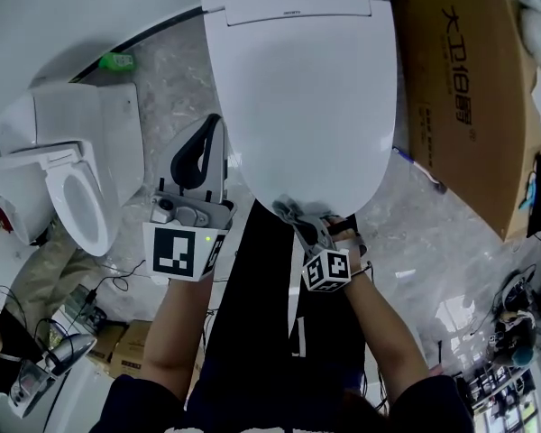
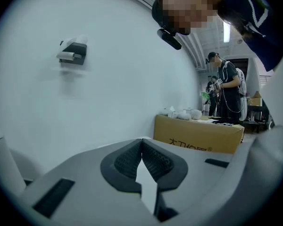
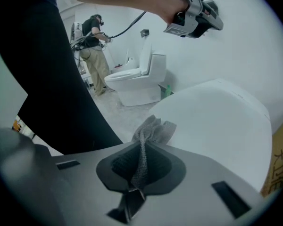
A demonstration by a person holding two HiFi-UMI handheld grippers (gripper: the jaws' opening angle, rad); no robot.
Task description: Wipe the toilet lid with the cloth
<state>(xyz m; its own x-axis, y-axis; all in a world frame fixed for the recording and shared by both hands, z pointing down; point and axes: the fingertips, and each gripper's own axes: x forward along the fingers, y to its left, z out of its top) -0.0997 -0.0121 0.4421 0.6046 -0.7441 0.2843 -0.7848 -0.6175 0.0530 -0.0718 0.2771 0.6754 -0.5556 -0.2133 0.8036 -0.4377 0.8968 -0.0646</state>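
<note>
The white toilet lid (image 1: 299, 88) is closed and fills the upper middle of the head view. At its near front rim my right gripper (image 1: 287, 211) is shut on a grey mesh cloth (image 3: 153, 130). The cloth bunches out past the jaw tips and reaches the lid (image 3: 219, 112). My left gripper (image 1: 213, 126) is held off the lid's left side, pointing away from me. In the left gripper view its pads (image 2: 153, 161) meet at the tip with nothing between them, facing a bare wall.
A second toilet (image 1: 77, 188) with its seat open stands on the left. A large cardboard box (image 1: 469, 88) lies right of the lid. A green object (image 1: 117, 60) sits by the far wall. Cables and small boxes (image 1: 117, 350) litter the floor. People (image 3: 94, 46) stand further off.
</note>
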